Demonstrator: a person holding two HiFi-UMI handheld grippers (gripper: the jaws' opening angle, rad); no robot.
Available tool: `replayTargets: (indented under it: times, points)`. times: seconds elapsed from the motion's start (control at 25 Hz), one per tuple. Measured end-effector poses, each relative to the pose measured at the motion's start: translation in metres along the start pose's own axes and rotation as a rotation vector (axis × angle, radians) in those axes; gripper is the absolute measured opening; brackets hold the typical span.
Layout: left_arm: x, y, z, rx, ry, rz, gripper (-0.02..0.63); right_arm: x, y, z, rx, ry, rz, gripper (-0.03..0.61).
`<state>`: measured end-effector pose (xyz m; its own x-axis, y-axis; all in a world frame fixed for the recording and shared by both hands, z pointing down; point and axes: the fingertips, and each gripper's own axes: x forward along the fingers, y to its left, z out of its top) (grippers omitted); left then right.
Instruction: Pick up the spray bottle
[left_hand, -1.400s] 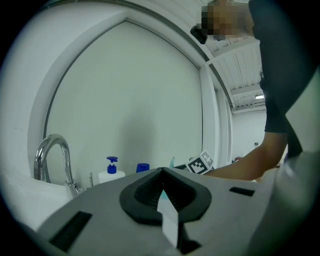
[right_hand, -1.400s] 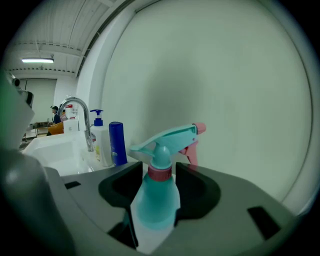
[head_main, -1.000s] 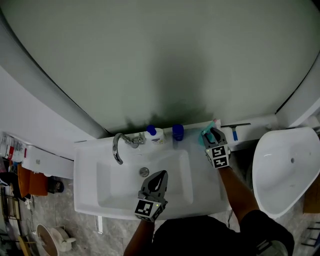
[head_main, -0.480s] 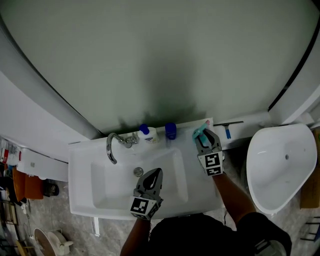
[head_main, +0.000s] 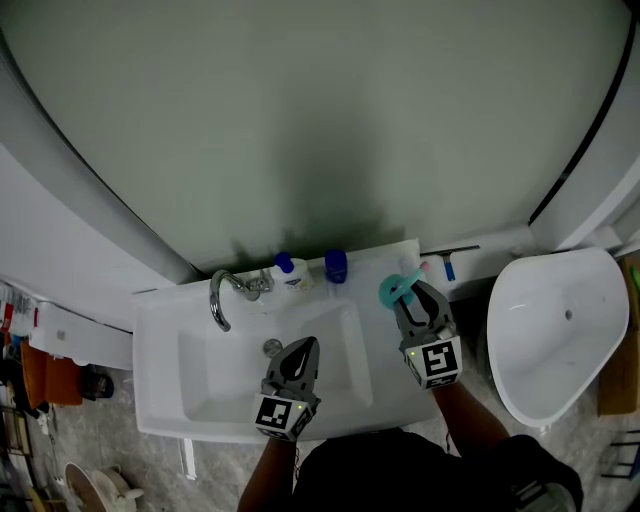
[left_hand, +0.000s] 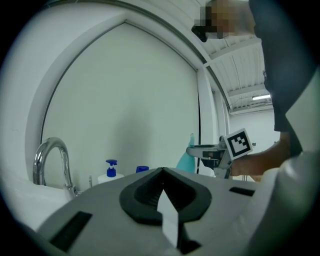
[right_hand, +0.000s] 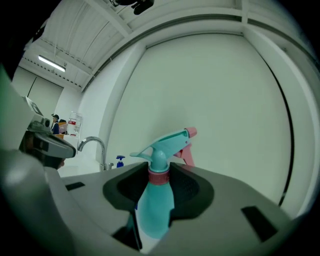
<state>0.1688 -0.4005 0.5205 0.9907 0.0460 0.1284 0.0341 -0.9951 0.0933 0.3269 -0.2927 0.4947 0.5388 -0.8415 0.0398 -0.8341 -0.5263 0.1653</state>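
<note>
The spray bottle (right_hand: 156, 200) is teal with a pink trigger and a red collar. My right gripper (right_hand: 160, 176) is shut on its body just under the collar, and the bottle stands upright between the pads. In the head view, the right gripper (head_main: 418, 298) holds the bottle (head_main: 392, 290) in the air above the right end of the white sink (head_main: 165, 400). My left gripper (head_main: 306, 348) hovers over the sink's front with its jaws shut and nothing in them. From the left gripper view, its shut jaws (left_hand: 162, 172) point at the wall, with the bottle (left_hand: 185, 162) to the right.
A chrome faucet (head_main: 222, 298) arches over the basin at the left. A white pump bottle (head_main: 289, 272) and a blue-capped container (head_main: 336, 265) stand on the back ledge. A blue-handled squeegee (head_main: 449, 265) lies to the right. A white toilet bowl (head_main: 555, 330) is beside the sink.
My right gripper has lifted the spray bottle off the sink's back ledge and drawn it toward the person. The left gripper has stayed in place.
</note>
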Motion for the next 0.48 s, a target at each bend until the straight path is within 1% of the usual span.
replayTargets:
  times: [0.12, 0.28, 0.48]
  points:
    - [-0.003, 0.002, 0.005, -0.008, -0.004, 0.008, -0.005, -0.019, 0.006, 0.012, -0.001, -0.028, 0.023, 0.133]
    - [-0.006, 0.015, 0.008, -0.013, -0.027, 0.047, -0.005, -0.042, 0.017, 0.031, -0.005, -0.034, 0.061, 0.132]
    - [-0.009, 0.012, 0.015, 0.011, -0.04, 0.037, -0.005, -0.064, 0.036, 0.04, -0.013, -0.018, 0.133, 0.133]
